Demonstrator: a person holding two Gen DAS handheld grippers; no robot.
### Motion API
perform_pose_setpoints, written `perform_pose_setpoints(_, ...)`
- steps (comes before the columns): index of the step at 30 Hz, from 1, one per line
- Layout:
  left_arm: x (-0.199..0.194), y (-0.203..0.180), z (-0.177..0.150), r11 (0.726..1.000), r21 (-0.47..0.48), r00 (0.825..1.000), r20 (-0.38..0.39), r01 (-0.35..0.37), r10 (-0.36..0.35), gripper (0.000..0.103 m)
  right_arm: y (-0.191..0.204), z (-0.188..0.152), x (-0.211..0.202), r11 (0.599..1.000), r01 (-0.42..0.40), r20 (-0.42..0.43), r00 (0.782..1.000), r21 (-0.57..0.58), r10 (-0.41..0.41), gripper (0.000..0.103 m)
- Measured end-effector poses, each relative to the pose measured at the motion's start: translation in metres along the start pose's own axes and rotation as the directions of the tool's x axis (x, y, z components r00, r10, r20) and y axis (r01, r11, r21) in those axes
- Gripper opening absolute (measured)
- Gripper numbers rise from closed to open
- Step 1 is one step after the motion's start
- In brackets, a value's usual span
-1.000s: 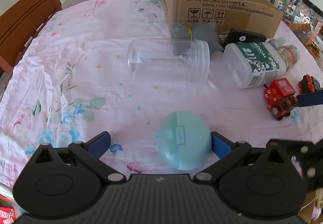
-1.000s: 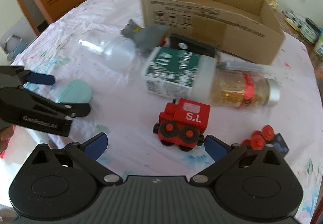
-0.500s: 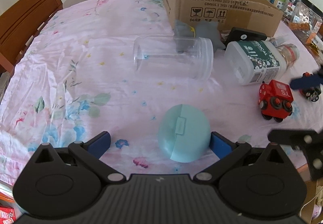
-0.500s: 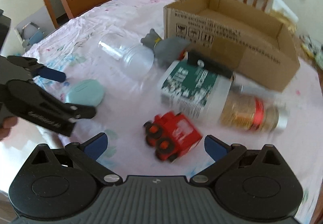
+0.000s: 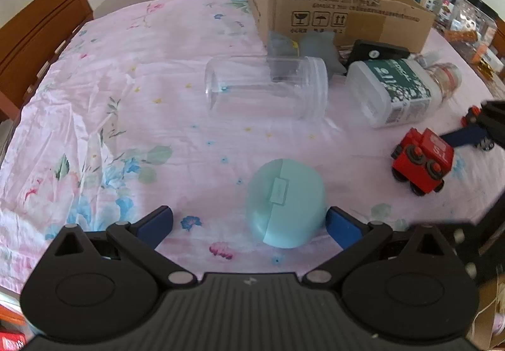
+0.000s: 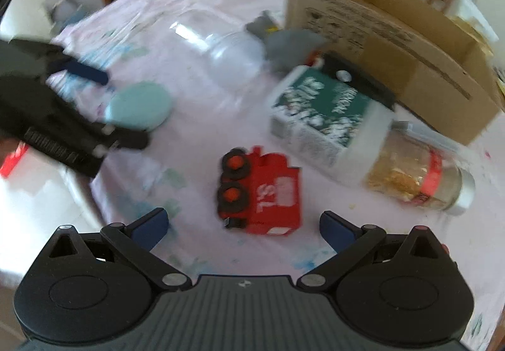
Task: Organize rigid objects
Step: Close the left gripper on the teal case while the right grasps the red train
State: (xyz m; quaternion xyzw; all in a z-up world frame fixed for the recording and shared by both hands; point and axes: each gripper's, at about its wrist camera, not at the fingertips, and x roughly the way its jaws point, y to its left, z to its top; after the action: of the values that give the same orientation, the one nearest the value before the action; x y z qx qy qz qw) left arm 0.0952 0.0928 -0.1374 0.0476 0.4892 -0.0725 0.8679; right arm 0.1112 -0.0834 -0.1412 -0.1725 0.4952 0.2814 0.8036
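Note:
A teal oval case [image 5: 285, 201] lies on the pink floral tablecloth, close in front of my open left gripper [image 5: 249, 221], near its right finger. A red toy train [image 6: 262, 193] marked "S.L" lies between the fingers of my open right gripper [image 6: 243, 223], just ahead of the tips. The train also shows in the left wrist view [image 5: 421, 158], with my right gripper's blue finger [image 5: 460, 137] beside it. The teal case shows in the blurred right wrist view [image 6: 139, 106].
An open cardboard box [image 5: 334, 6] stands at the back. A clear jar [image 5: 265, 87], a grey toy [image 5: 303, 47], a white green-labelled bottle [image 5: 394, 88], a black object [image 5: 375, 52] and a glass jar [image 6: 419, 174] lie before it. Wooden chairs [image 5: 34, 44] surround the table.
My right gripper has swung and closed in on the red train, which now lies between its fingers. The train has turned. My left gripper has eased back slightly from the teal case.

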Motion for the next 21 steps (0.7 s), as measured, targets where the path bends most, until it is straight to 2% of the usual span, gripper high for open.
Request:
perform_pose_setpoints(5,-0.005,-0.007,0.0,0.997,0.061,0.999,0.015,0.049,-0.05,0.086,0.0,-0.007,-0.002,1.0,0.002,0.04,0.999,-0.014,-0.002,0.103)
perform_pose_setpoints(13,-0.006,-0.018,0.009,0.985,0.141,0.994,0.026,0.101,-0.106,0.052,0.0,-0.012,-0.005,1.0,0.005,0.059,0.998,-0.024,-0.004,0.103)
perform_pose_setpoints(21,-0.002,-0.019,0.012,0.99,0.113,0.995,0.03,0.087,-0.091,0.053,0.004,-0.014,-0.003,1.0,0.009,0.092,0.996,-0.015,-0.007,0.103)
